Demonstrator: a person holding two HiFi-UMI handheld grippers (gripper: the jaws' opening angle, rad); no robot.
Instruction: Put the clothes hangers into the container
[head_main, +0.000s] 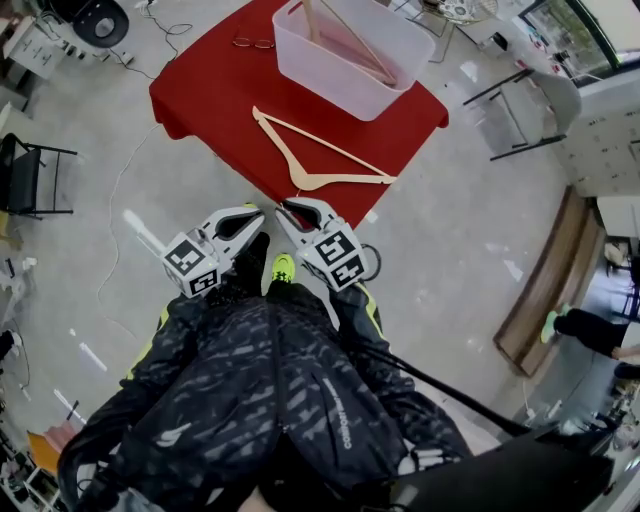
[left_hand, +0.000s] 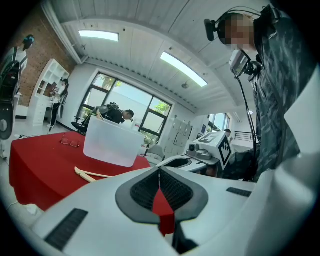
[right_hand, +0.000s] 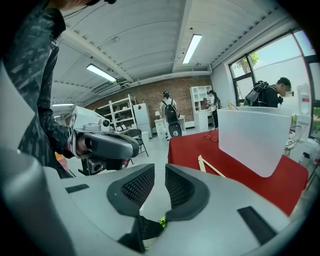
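A pale wooden hanger (head_main: 298, 176) lies flat on the red tablecloth (head_main: 210, 90), near the table's front corner; it also shows as the hanger (left_hand: 87, 174) and the hanger (right_hand: 210, 167). Behind it stands the translucent container (head_main: 300, 62), with other hangers (head_main: 345, 42) leaning inside. Both grippers hang side by side short of the table's corner, apart from the hanger. My left gripper (head_main: 255, 213) has its pads pressed together, empty (left_hand: 160, 171). My right gripper (head_main: 288, 208) shows a narrow gap between its pads, with nothing in it (right_hand: 159, 172).
A pair of glasses (head_main: 254, 43) lies on the cloth left of the container. A black folding chair (head_main: 30, 175) stands far left, a grey chair (head_main: 545, 105) at the right. Cables trail over the floor, and a wooden board (head_main: 545, 285) lies at the right.
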